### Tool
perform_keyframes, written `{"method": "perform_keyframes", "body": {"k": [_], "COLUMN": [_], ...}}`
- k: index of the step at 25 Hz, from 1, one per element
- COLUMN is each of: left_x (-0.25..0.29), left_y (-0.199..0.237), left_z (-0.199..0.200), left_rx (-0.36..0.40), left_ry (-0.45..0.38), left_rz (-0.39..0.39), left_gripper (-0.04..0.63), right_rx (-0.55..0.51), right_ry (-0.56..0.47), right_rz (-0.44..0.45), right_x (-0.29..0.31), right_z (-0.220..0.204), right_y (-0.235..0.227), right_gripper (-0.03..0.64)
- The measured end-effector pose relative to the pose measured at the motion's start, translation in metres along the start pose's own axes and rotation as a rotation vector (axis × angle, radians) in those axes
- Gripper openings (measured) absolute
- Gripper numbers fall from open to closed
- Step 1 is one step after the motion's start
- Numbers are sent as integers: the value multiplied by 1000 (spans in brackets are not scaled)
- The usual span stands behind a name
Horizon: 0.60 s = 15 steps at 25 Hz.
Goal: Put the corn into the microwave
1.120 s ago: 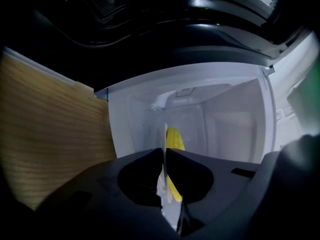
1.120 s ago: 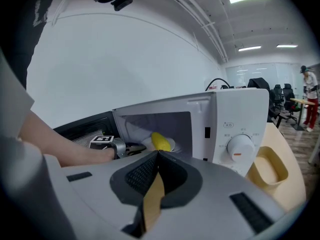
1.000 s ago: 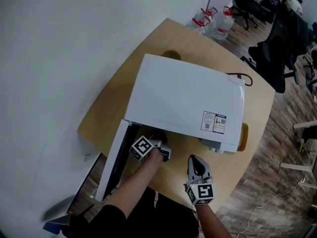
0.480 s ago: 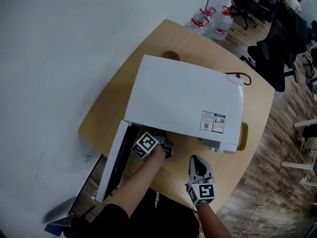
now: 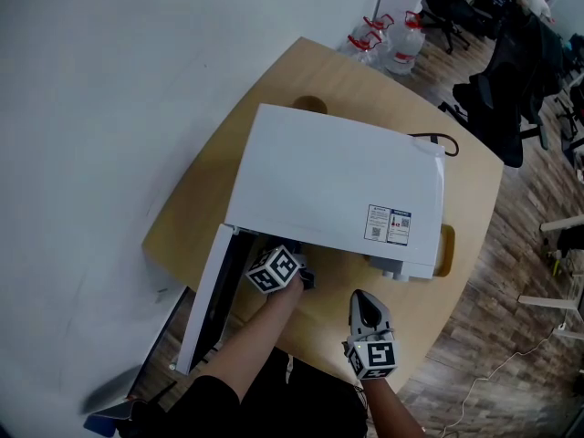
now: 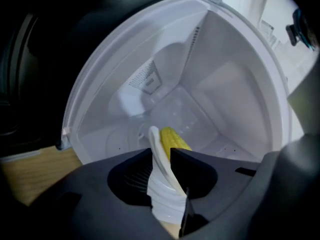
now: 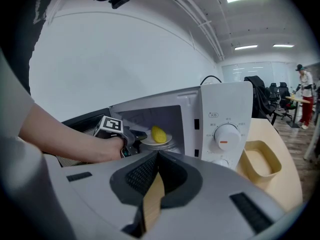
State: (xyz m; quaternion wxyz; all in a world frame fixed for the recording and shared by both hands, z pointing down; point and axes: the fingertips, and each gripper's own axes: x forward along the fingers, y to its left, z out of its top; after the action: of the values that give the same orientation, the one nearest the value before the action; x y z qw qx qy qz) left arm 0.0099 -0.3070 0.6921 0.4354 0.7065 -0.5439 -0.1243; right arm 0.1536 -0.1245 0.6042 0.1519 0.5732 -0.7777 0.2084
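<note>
A yellow corn cob [image 6: 172, 138] lies on a white plate [image 6: 162, 184] inside the open white microwave [image 5: 338, 190]. My left gripper [image 6: 161, 151] reaches into the cavity. Its jaws are opening, with the plate's rim still between them and no firm press showing. From the right gripper view the corn [image 7: 158, 133] and plate [image 7: 156, 140] sit level on the turntable, with the left gripper [image 7: 132, 141] at the plate's near edge. The right gripper [image 7: 158, 154] hangs shut and empty over the table in front of the microwave's control panel [image 7: 227, 134].
The microwave door [image 5: 208, 299] swings out to the left over the table edge. A tan tray [image 7: 260, 159] stands right of the microwave. A black cord [image 5: 438, 140] runs behind it. Water bottles [image 5: 388, 39] and office chairs [image 5: 511, 99] are on the floor beyond the round table [image 5: 319, 71].
The left gripper's marker cube has rolled at the microwave's mouth while staying in place. The right gripper has not moved.
</note>
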Motion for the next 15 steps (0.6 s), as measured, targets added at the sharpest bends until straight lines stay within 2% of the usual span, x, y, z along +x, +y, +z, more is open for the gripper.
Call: {"method": "perform_keyframes", "body": {"k": [2, 5, 15], "left_x": [-1, 0, 0], "left_y": [-2, -4, -4], "left_z": [-3, -7, -18], "left_rx": [108, 223, 473], "left_ry": [9, 24, 41], "left_rz": [6, 20, 66], "left_gripper": [115, 174, 207], "right_rx": [5, 6, 9], "right_ry": [-1, -4, 5], "right_rz": [0, 6, 13], "right_x": [-1, -2, -10], "right_z": [-1, -1, -8], "right_y": [0, 1, 4], "right_gripper": [60, 60, 60]}}
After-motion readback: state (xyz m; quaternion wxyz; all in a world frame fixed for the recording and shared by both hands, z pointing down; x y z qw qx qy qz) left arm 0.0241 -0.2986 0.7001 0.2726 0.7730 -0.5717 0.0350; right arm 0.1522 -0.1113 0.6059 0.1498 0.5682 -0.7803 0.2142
